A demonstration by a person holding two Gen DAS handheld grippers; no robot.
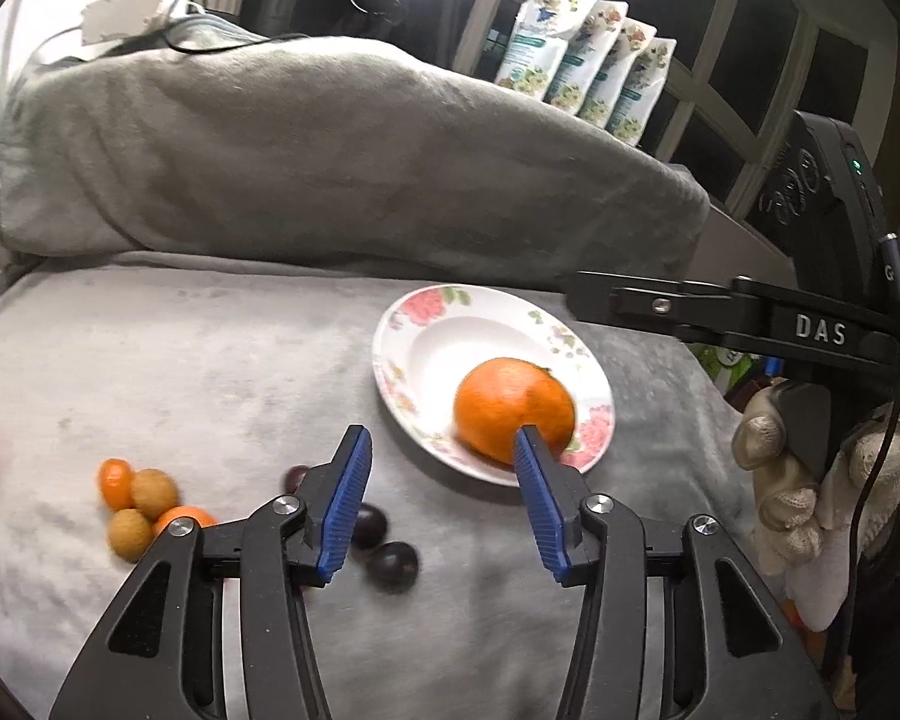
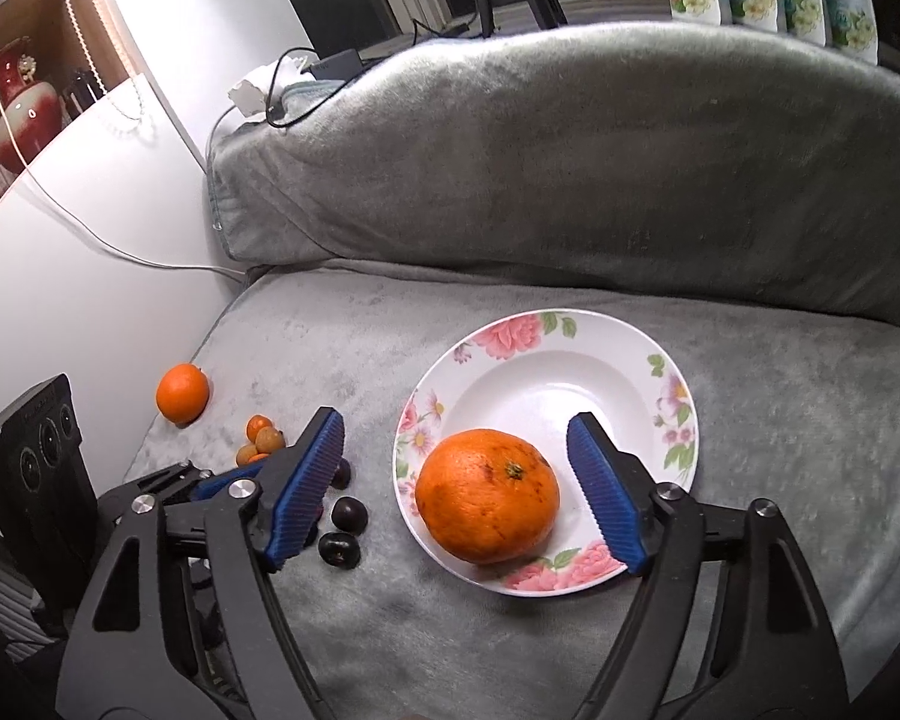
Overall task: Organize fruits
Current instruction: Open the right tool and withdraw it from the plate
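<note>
A large orange (image 2: pixel 486 495) rests on the near rim of a white floral plate (image 2: pixel 570 384). My right gripper (image 2: pixel 455 417) is open above it, with a blue pad on each side of the orange and a gap on both sides. My left gripper (image 1: pixel 441 435) is open and holds nothing; it hangs over the grey blanket just left of the plate (image 1: pixel 426 348), its right fingertip in front of the orange (image 1: pixel 504 402). Dark plums (image 1: pixel 393 561), two longans (image 1: pixel 154 493) and a kumquat (image 1: pixel 116 483) lie loose on the left. A smaller orange (image 2: pixel 182 393) sits farther left.
A grey cushion (image 2: pixel 570 168) rises behind the plate, with cables and a white adapter (image 2: pixel 252 93) at its left end. Refill pouches (image 1: pixel 588 54) stand along the window sill. A white cabinet side (image 2: pixel 60 276) borders the left. A gloved hand (image 1: pixel 792 480) grips the right gripper's handle.
</note>
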